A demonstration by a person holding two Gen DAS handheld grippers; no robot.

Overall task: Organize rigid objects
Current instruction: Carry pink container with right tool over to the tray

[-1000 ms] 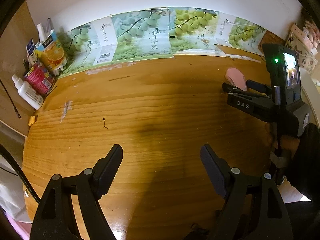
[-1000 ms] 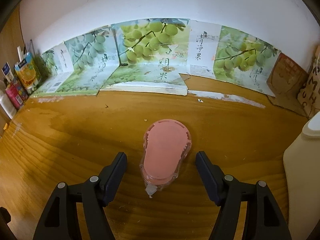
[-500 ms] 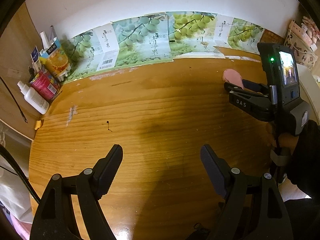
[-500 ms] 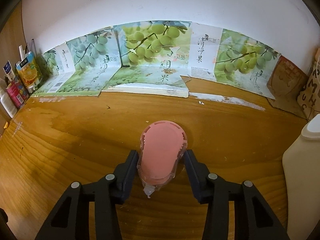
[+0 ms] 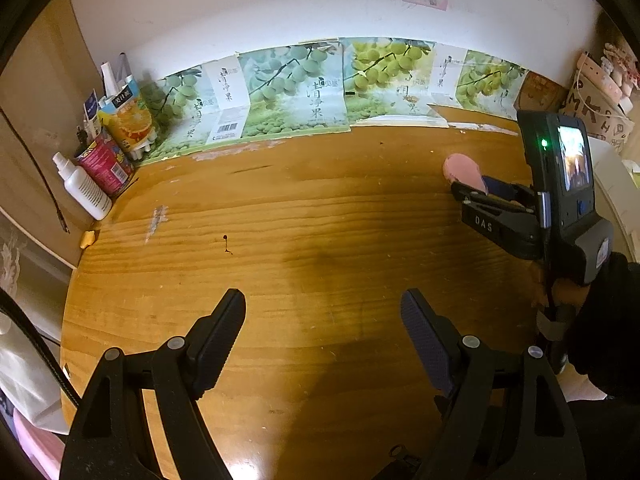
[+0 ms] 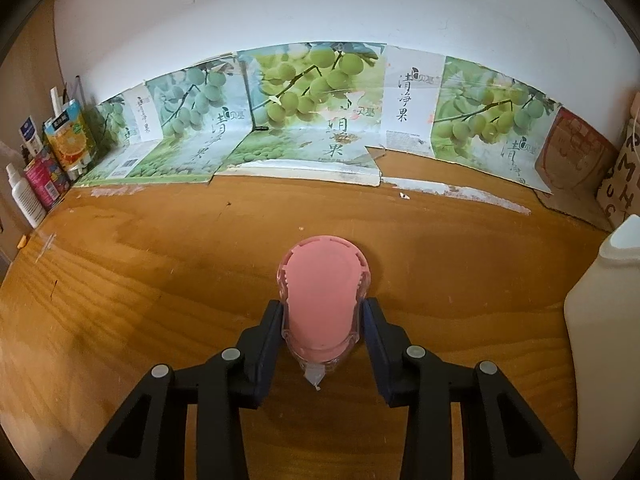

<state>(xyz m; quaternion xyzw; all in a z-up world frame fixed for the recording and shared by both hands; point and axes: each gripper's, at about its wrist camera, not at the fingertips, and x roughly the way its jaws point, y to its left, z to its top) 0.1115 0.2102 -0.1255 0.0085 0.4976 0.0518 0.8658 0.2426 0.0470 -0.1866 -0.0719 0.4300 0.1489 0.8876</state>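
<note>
Since a second ago the right gripper [image 6: 323, 322] has drawn its jaws in from either side of the pink correction-tape dispenser [image 6: 322, 300]; they are closing, pads pressed on its clear flanks at lower centre of the right wrist view. That dispenser lies flat on the wooden table [image 6: 160, 300], nozzle toward the camera. In the left wrist view it shows at right, pinched by the gripper whose black body reads "DAS". Meanwhile the left gripper [image 5: 323, 312] hangs with its jaws apart over bare wood, gripping nothing. Along the back wall stand green-plum cartons [image 6: 312, 116] printed with Chinese characters. At far left cluster an orange juice carton [image 5: 128, 118], a red can [image 5: 105, 168] and a white spray bottle [image 5: 84, 188]. A cream jug [image 6: 604, 340] crowds the right edge. Open tabletop spreads left of the dispenser.
</note>
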